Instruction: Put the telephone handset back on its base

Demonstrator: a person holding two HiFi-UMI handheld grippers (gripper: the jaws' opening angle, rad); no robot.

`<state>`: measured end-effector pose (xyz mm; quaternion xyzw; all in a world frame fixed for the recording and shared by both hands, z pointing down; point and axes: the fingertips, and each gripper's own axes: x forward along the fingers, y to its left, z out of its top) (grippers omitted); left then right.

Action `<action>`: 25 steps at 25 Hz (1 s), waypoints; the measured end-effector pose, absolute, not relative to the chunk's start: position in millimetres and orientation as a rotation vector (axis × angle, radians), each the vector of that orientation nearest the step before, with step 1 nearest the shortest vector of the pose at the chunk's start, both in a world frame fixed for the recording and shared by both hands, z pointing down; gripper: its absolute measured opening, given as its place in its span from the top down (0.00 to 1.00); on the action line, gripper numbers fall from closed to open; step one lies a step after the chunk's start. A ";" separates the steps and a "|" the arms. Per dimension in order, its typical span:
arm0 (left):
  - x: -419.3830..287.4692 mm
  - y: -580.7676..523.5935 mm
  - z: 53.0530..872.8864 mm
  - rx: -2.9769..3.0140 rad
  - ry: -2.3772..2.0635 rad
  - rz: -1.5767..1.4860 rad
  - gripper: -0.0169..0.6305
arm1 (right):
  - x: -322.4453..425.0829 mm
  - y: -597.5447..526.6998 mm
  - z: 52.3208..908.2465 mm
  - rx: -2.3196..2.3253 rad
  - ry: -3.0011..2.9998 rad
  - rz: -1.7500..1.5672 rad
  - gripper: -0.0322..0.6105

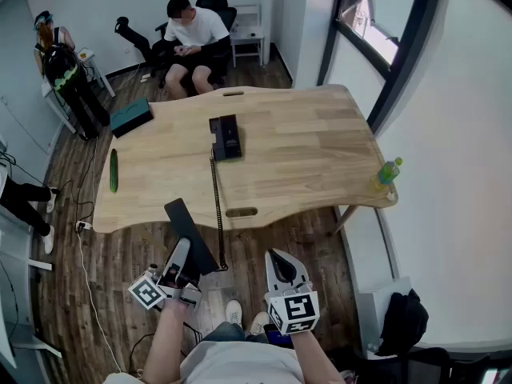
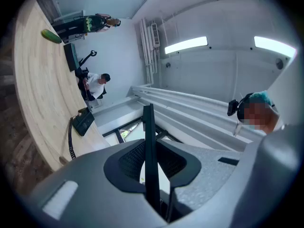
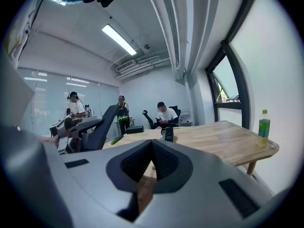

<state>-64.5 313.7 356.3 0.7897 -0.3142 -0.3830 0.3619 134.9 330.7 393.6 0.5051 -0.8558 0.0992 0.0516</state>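
The black phone base (image 1: 226,137) sits on the wooden table (image 1: 312,154), left of its middle. A coiled cord (image 1: 217,206) runs from it over the near edge, down to the black handset (image 1: 190,232). My left gripper (image 1: 184,250) is shut on that handset below the table's front edge. In the left gripper view the handset (image 2: 148,141) stands edge-on between the jaws of the left gripper (image 2: 149,175), with the base (image 2: 84,121) far off to the left. My right gripper (image 1: 277,257) hangs beside it to the right, shut and empty (image 3: 152,148).
A green cucumber (image 1: 114,170) lies near the table's left edge and a dark flat box (image 1: 132,117) at its far left corner. A green bottle (image 1: 387,172) stands at the right corner. One person sits behind the table, others stand at the left.
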 end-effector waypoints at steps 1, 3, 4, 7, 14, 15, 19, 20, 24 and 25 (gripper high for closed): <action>-62.7 320.9 358.5 2.045 -0.810 -0.959 0.86 | 131.4 331.8 391.1 1.529 -2.609 0.297 0.95; -60.7 332.2 363.2 2.059 -0.810 -0.913 0.86 | 125.2 332.3 386.0 1.516 -2.622 0.285 0.95; -60.4 335.3 364.8 2.062 -0.809 -0.899 0.86 | 123.2 331.5 383.5 1.512 -2.629 0.278 0.95; -59.4 340.6 364.3 2.065 -0.791 -0.896 0.86 | 122.3 330.7 378.9 1.508 -2.640 0.264 0.95; -50.8 347.6 361.8 2.081 -0.757 -0.881 0.86 | 127.2 332.8 377.2 1.502 -2.649 0.259 0.95; -49.1 347.7 363.2 2.080 -0.760 -0.874 0.86 | 128.6 333.3 377.5 1.497 -2.652 0.261 0.95; -42.2 348.6 362.2 2.074 -0.765 -0.870 0.86 | 135.0 337.3 376.3 1.490 -2.693 0.286 0.95; -41.0 348.4 362.1 2.072 -0.762 -0.872 0.86 | 136.9 337.2 376.8 1.493 -2.696 0.291 0.95; -38.3 346.4 365.5 2.074 -0.762 -0.859 0.86 | 141.5 332.7 384.9 1.498 -2.671 0.307 0.95; -38.6 344.3 366.8 2.077 -0.764 -0.858 0.86 | 142.2 331.0 387.1 1.499 -2.667 0.312 0.95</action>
